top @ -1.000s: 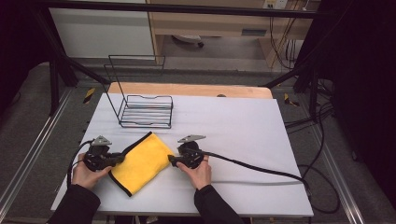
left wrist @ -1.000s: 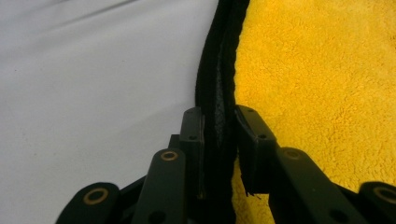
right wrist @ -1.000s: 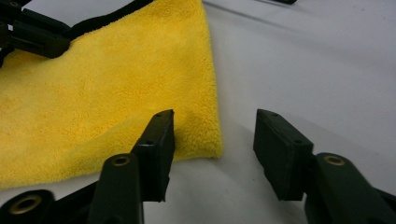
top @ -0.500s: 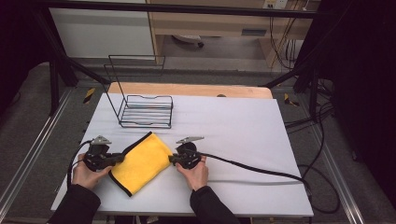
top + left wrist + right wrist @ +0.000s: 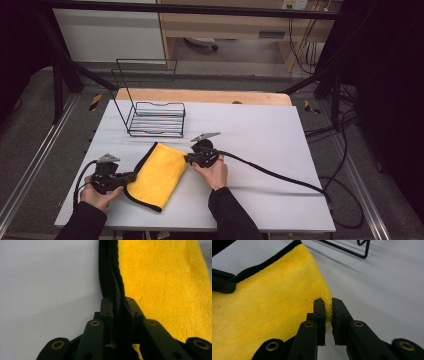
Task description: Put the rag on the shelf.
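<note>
Left gripper: the left gripper (image 5: 131, 176) sits at the near left of the white table (image 5: 260, 135), held in the person's left hand (image 5: 97, 192). Its jaws are clamped on the black-bound edge (image 5: 113, 277) of the yellow microfibre cloth (image 5: 157, 175), with both layers of the hem pinched between the pads, as the left gripper view shows.
Cloth position: the cloth lies folded on the table between the two grippers, near the front edge, well apart from the black wire rack (image 5: 155, 117) further back.
Cloth handling: judged light, soft and limp. It will sag and drape once lifted and cannot be pushed, only pulled. The plush pile looks grippy rather than slippery. No fragility is expected.
Best hold: the stitched black binding appears the firmest place to grip; the plain folded side is thicker and springier, so a shallow bite there could slip off.
Right gripper: the right gripper (image 5: 189, 159), in the right hand (image 5: 214, 172), has just been closing its jaws. They now stand narrow, nipping the rounded folded edge (image 5: 325, 303) of the cloth.
Risk: uneven pulling may let the fold open.
</note>
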